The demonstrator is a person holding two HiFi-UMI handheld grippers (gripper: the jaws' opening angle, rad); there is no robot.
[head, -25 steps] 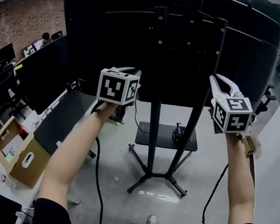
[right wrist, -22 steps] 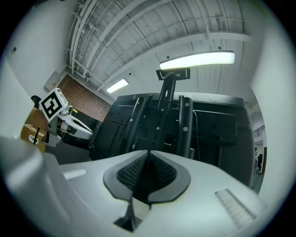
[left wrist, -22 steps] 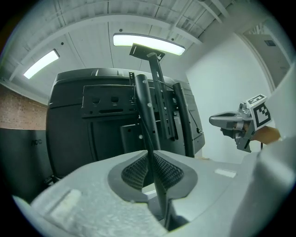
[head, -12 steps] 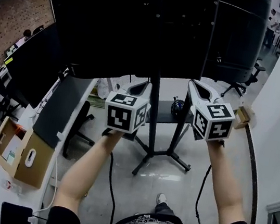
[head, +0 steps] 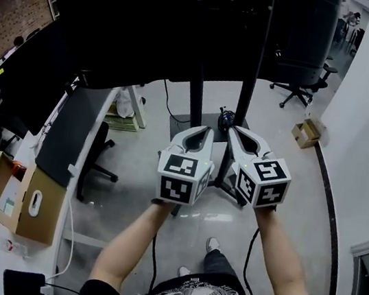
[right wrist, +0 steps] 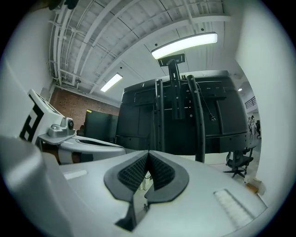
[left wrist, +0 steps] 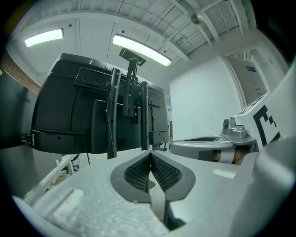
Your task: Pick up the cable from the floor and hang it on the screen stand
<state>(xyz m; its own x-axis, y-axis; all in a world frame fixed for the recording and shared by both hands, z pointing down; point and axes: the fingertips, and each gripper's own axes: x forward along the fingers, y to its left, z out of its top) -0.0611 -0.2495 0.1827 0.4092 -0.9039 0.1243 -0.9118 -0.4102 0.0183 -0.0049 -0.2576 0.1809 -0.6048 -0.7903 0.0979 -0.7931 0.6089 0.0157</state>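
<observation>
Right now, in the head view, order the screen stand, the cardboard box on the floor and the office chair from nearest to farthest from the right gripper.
1. Screen stand, just ahead of the right gripper.
2. Cardboard box, on the floor to its right.
3. Office chair, farther back.

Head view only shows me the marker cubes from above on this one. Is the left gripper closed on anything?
Observer: No. In the left gripper view the left gripper is shut, its pads meeting with nothing between them.
Operator: And the right one?
Observer: The same. In its own view the right gripper is shut and empty.
Operator: Are they pointed down at the floor?
Observer: No, about level. The right gripper view takes in the back of the screen on the screen stand, right up to the lit ceiling lights.
</observation>
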